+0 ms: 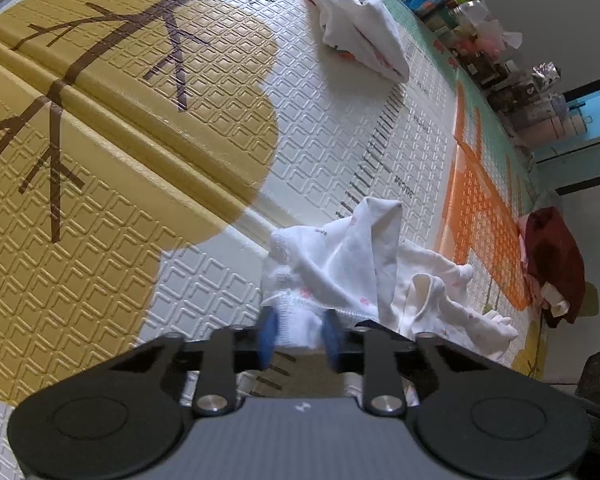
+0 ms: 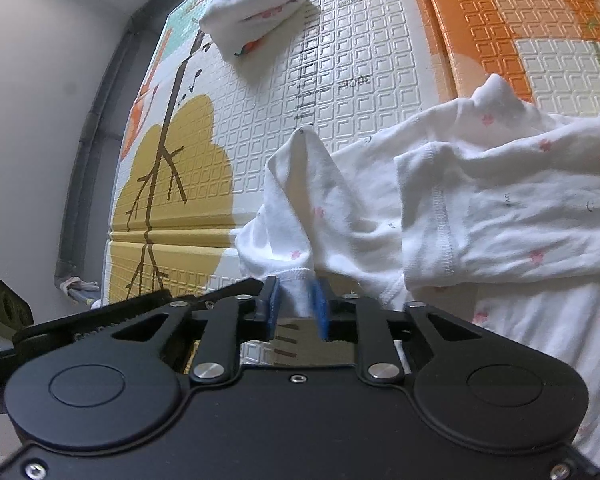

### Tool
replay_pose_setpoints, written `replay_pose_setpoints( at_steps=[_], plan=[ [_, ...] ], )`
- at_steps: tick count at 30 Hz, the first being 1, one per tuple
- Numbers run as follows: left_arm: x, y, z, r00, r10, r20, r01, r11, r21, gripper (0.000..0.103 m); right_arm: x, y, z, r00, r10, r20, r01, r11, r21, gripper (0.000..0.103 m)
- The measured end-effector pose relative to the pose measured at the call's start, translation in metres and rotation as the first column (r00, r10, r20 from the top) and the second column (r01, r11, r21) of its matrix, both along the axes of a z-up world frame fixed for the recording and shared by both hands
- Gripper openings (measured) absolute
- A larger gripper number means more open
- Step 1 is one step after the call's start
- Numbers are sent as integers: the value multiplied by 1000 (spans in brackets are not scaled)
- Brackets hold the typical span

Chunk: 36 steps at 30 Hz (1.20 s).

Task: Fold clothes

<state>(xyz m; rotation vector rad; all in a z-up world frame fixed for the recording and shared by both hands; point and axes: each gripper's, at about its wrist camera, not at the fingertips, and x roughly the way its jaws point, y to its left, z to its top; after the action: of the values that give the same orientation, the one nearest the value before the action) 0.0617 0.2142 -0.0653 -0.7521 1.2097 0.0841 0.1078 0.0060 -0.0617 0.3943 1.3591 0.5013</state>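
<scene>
Two claws, one per wrist view, both grip a single white baby garment (image 1: 352, 264) printed with small pink flowers. The garment lies crumpled on a foam play mat (image 1: 204, 184) with an embossed square pattern, a mustard-yellow tree shape with brown branches, an orange block pattern and a printed ruler scale.

Left claw (image 1: 300, 334): its two blue pads (image 1: 269, 334) are drawn in on a stitched hem of the garment, with white cloth bunched between them. Beyond it, the fabric rises in one peaked fold, with a sleeve trailing toward the orange area.

Right claw (image 2: 295, 306): its two blue pads (image 2: 318, 304) pinch another hemmed edge of the same garment (image 2: 480, 208), and the cloth stands up in one peak just past the fingertips. The rest of the garment spreads to the right, with one seam of overlock stitching visible.

Other clothing, counted: one folded white garment (image 1: 360, 28) with pink and orange print rests on the mat well apart from the held piece, seen also in the right wrist view (image 2: 252, 20); one dark red garment (image 1: 556, 268) lies at the mat's edge near the orange pattern. A row of assorted packages (image 1: 480, 28) lines the far border of the mat along the wall; their number cannot be told.
</scene>
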Motion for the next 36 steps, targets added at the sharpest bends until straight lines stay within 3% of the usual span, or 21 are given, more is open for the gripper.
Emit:
replay_pose_setpoints(
  at_steps=[6, 18, 27, 36],
  plan=[
    [-2, 1, 5, 1000, 5, 24, -5, 1000, -26, 12, -1, -1, 10, 999, 11, 41, -11, 1000, -1, 5],
    [2, -21, 42, 994, -60, 95, 65, 997, -52, 12, -1, -20, 62, 988, 62, 141, -62, 998, -9, 4],
    [12, -63, 60, 979, -152, 137, 166, 981, -99, 13, 1, -68, 97, 982, 80, 174, -70, 996, -62, 4],
    [25, -107, 61, 964, -231, 130, 243, 965, -93, 14, 15, -117, 106, 981, 76, 180, -45, 984, -170, 4]
  ],
)
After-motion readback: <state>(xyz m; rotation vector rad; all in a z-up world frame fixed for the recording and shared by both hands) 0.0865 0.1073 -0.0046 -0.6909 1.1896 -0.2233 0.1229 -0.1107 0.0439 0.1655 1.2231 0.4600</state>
